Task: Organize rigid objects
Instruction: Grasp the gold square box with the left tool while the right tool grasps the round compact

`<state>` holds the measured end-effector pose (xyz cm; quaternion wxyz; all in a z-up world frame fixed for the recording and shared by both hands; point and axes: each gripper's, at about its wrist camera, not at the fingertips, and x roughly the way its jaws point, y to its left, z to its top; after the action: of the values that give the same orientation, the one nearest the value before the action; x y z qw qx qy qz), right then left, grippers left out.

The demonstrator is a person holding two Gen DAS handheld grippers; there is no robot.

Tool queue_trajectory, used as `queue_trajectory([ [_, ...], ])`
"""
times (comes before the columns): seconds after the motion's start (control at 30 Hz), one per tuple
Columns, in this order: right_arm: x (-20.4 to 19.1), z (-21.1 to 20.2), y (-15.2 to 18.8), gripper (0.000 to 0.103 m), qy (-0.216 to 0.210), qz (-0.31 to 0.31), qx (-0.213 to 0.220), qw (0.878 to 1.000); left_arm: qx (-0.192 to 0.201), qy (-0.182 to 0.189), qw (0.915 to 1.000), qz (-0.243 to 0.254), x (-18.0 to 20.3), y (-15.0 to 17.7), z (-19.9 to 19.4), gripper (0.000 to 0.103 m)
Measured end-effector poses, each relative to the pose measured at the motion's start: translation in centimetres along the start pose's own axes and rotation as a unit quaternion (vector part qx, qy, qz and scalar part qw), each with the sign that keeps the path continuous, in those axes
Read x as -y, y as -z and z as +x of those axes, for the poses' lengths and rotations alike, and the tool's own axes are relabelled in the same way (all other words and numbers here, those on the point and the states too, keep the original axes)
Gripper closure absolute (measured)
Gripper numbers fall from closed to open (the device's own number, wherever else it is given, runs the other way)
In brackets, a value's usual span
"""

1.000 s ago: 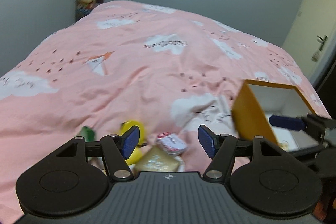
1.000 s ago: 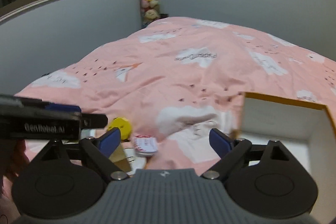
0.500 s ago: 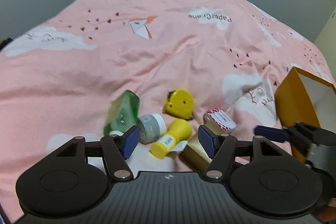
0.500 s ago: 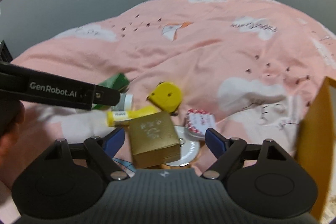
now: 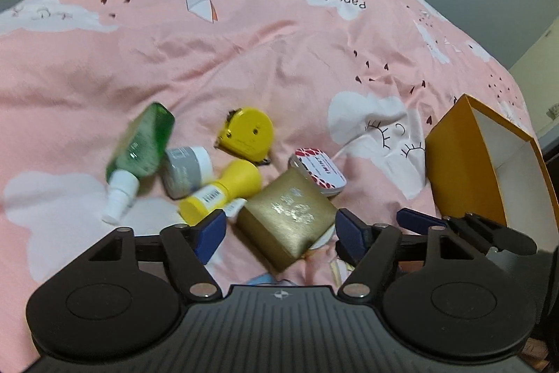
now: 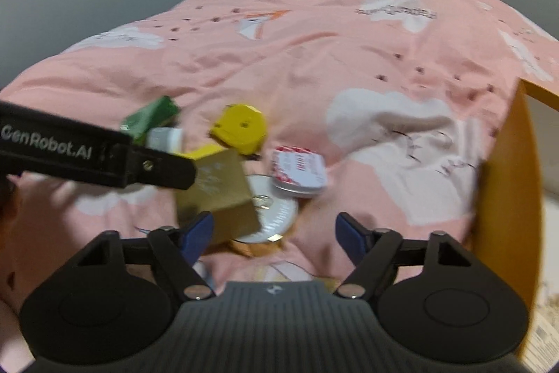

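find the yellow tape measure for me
In the left wrist view the yellow tape measure lies on the pink duvet, right of the green bottle and behind the gold box.

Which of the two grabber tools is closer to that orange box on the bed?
The right one. In the left wrist view, the right gripper reaches in just beside the orange box, jaws closing on nothing. The left gripper sits further off, opening around the gold box.

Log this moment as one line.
left gripper: opening, gold square box between jaws, ungripped | right gripper: closing, empty | orange open box: beside pile
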<state>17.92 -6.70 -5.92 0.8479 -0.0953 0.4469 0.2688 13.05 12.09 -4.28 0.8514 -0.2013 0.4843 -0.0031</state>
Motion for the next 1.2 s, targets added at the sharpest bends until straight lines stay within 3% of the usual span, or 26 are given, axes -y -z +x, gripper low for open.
queue_trajectory([
  [0.13, 1.0, 0.5, 0.4, 0.037, 0.043, 0.016, -0.001, 0.999, -0.007, -0.015, 0.9988, -0.046, 0.6, 0.4, 1.3, 0.015],
  [0.3, 1.5, 1.7, 0.7, 0.04, 0.059, 0.037, 0.007, 0.998, 0.015, -0.059, 0.996, -0.066, 2.1, 1.1, 2.4, 0.013],
  [0.37, 1.4, 2.1, 0.7, 0.044, 0.056, 0.037, 0.017, 0.998, 0.004, -0.064, 0.9947, -0.08, 2.2, 1.0, 3.2, 0.013],
  [0.83, 1.4, 3.7, 1.3, 0.042, 0.015, 0.033, 0.025, 0.999, -0.008, -0.116, 0.991, -0.065, 2.4, 0.4, 6.1, 0.01],
  [1.07, 1.4, 3.1, 1.5, 0.042, 0.0, 0.032, 0.03, 0.999, -0.006, -0.088, 0.9956, -0.032, 1.8, 0.6, 4.6, 0.023],
  [1.2, 1.2, 2.4, 1.8, 0.04, -0.019, 0.029, 0.041, 0.999, -0.013, -0.071, 0.9972, 0.02, 1.1, 0.5, 2.6, 0.025],
])
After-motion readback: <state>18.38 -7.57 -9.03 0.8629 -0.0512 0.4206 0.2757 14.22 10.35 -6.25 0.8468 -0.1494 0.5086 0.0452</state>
